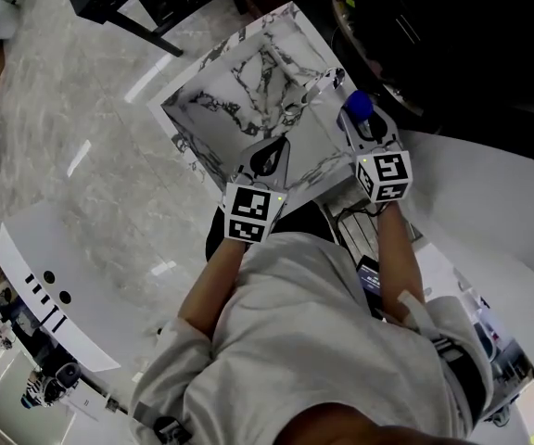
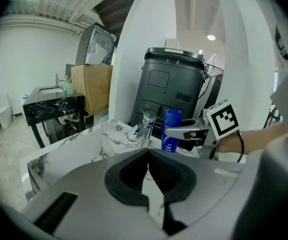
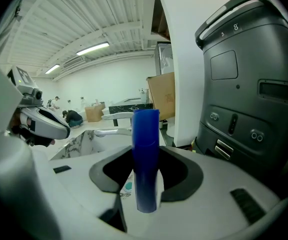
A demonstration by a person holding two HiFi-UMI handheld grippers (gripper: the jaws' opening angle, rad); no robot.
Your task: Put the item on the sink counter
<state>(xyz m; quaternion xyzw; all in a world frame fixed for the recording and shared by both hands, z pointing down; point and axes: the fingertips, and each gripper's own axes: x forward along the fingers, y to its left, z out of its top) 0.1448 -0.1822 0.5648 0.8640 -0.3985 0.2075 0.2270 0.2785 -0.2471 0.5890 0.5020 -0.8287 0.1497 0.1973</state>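
The right gripper (image 1: 358, 117) is clenched on a blue bottle (image 3: 145, 154), with the pads pressing its sides low on the body. That grip keeps the bottle upright, cap uppermost, so it can stand on its base once released. The bottle sits at the far edge of the marble counter (image 1: 213, 89), at about 3 o'clock from the faucet (image 2: 140, 126) and just beside it. This is likely the chosen spot, since it is flat and out of the basin.

The left gripper (image 1: 269, 158) is closed on nothing, its jaw tips meeting. It hangs over the near side of the counter, at about 7 o'clock from the bottle, probably parked out of the way.

The head view shows only the bottle's cap from above, but it gives the layout of both grippers over the counter. The left gripper view shows the bottle from the side, with its white label and its base low by the marble. I cannot tell from it whether the base touches. The right gripper view alone shows the grip itself. It also shows the dark machine (image 3: 249, 84) standing close at 2 o'clock.
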